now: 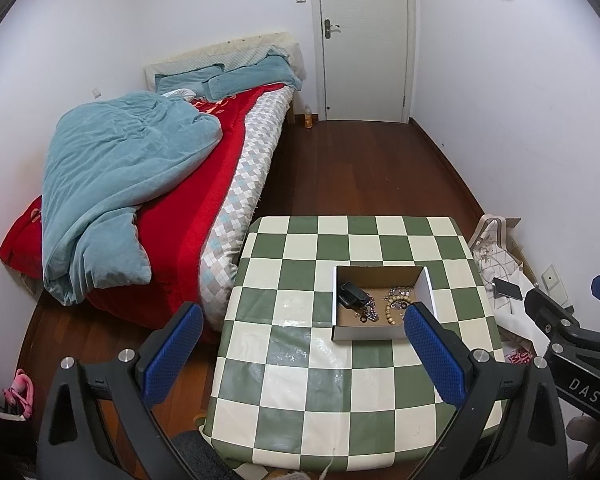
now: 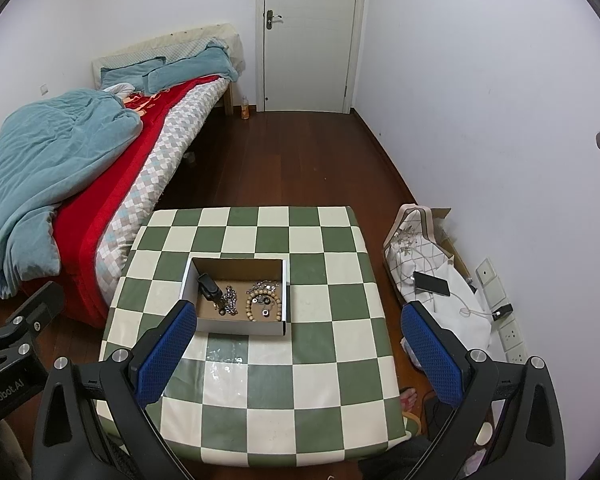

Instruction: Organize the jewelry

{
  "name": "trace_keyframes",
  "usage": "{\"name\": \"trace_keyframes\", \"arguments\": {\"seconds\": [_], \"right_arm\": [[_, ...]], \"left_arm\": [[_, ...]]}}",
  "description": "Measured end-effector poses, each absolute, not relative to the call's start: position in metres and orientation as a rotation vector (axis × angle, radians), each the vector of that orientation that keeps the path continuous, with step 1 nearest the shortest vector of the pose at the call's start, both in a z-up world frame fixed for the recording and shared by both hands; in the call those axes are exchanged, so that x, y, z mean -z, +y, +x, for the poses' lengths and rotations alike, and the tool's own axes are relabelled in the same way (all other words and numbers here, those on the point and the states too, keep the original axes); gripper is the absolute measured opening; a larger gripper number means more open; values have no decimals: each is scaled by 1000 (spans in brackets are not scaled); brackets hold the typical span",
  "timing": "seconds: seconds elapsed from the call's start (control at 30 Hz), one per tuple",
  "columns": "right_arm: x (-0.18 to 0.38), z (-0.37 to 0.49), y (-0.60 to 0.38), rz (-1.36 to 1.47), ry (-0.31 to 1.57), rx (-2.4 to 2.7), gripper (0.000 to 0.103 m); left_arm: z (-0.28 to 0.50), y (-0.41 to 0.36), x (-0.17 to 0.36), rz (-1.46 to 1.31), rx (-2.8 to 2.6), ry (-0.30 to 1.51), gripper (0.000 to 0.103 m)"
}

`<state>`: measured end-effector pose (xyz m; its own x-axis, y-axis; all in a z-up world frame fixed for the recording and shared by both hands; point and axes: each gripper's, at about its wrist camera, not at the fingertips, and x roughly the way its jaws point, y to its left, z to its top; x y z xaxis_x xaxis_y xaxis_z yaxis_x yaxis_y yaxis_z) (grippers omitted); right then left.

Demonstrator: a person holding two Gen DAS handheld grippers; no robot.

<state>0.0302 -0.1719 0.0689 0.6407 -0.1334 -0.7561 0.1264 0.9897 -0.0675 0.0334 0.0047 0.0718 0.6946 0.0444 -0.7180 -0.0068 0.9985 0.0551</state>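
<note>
Open cardboard box on checkered table holds black key fob, silver chain, wooden bead bracelet (all loose). Left gripper and right gripper hover spread, empty.

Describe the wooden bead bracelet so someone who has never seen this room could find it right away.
Start at the green and white checkered table beside the bed, and find the open cardboard box on it. The bead bracelet lies in the box's right half. It is a loop of round tan beads, unlike the silver chain and the black object to its left.
</note>
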Motion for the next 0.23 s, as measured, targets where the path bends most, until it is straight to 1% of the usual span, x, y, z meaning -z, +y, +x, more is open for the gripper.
{"name": "trace_keyframes", "arguments": {"seconds": [0.23], "right_arm": [[-69,30,-171,-8,862,149,103]], "left_arm": [[31,6,-75,42,-26,795,103]]}}
